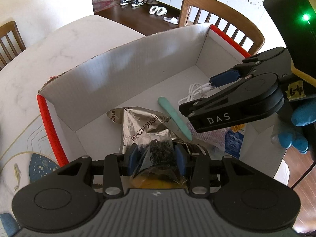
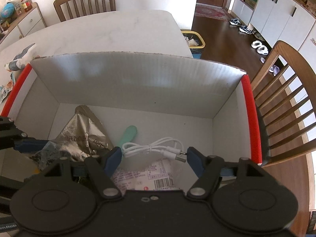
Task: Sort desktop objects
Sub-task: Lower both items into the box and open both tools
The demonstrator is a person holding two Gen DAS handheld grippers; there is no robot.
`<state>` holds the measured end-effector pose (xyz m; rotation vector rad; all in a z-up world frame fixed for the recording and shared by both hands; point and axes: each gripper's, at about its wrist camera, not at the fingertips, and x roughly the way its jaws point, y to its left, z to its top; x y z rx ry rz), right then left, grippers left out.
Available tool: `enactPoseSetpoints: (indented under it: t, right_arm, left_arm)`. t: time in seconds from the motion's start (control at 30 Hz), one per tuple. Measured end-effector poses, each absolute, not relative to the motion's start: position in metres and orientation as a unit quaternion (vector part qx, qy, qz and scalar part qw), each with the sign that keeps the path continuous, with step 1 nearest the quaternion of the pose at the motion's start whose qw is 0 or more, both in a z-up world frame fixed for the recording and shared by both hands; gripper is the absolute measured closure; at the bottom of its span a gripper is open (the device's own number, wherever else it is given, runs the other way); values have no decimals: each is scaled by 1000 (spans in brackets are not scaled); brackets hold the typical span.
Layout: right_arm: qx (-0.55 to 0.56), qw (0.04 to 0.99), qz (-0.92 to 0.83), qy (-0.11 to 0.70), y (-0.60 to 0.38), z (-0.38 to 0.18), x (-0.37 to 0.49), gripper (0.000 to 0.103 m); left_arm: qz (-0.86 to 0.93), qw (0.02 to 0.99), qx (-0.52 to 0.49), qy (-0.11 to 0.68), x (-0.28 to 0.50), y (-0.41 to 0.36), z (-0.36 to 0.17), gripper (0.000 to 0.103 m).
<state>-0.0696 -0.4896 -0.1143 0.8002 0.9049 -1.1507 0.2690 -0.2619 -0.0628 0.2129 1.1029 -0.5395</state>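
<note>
A white cardboard box [image 1: 118,75] with red edge strips stands on the table; it also shows in the right wrist view [image 2: 138,83]. Inside lie a silver foil bag [image 1: 142,126], a mint green stick [image 1: 174,116], a coiled white USB cable [image 2: 154,148] and a printed white packet [image 2: 146,175]. My left gripper [image 1: 156,157] is shut on the foil bag's clear lower end with dark contents. My right gripper [image 2: 153,158] is open above the cable and packet; it reaches into the box from the right in the left wrist view [image 1: 201,94].
Wooden chairs [image 2: 286,106] stand close to the box's right side and at the table's far end [image 2: 85,2]. Loose packets [image 2: 17,63] lie on the table left of the box. A yellow bin [image 2: 194,41] stands on the floor beyond the table.
</note>
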Motion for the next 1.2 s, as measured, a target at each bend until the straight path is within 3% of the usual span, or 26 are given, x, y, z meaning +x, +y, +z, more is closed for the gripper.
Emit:
enactPoseSetpoints:
  t: [0.17,0.3,0.53,1.2]
  right_arm:
    - [355,674,-509,401,-490,-113,-70,29]
    - [352,683,-507,390,-486,-107,-71,19]
    - [349,693,-509,373,-477,-94,-77,18]
    - [329,727,-494,345,-433,-45,-73,18]
  left_arm:
    - [-251,813,101,515,269,-264,-63,61]
    - [-254,815,95,511,267,-262,-60,57]
    - [-255,822,89,502,263,-257,-53,44]
    - [-254,839,62,477,234,-239,-17,44]
